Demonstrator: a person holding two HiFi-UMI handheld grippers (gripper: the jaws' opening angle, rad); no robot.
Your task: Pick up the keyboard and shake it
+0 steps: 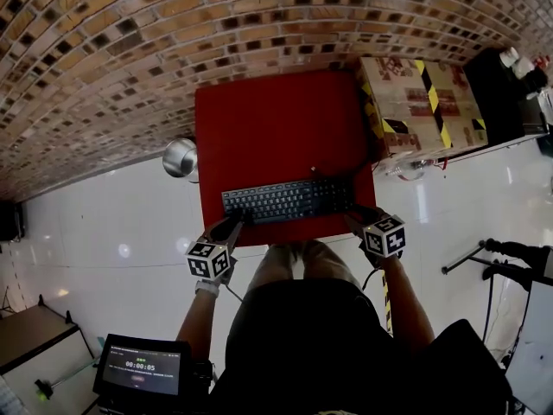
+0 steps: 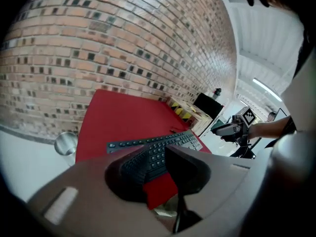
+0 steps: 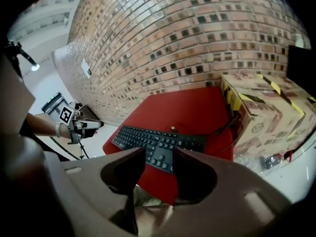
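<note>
While downturned, left tongs point(image 1: 234, 223) and right tongs point(image 1: 353, 219) gape.

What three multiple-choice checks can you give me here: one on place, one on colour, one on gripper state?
1. Where does the keyboard lie?
A. along the near edge of the table
B. on a chair
C. on a shelf

2. What colour is the tabletop?
A. blue
B. red
C. white

3. How do the left gripper and the right gripper stand?
A. both shut on the keyboard
B. both open, gripping nothing
C. one holds the keyboard in the air

Answers:
1 A: the head view shows it lying along the table's near edge.
2 B: the top is red in every view.
3 B: each gripper view shows its jaws apart, and the keyboard lies flat on the table.
</note>
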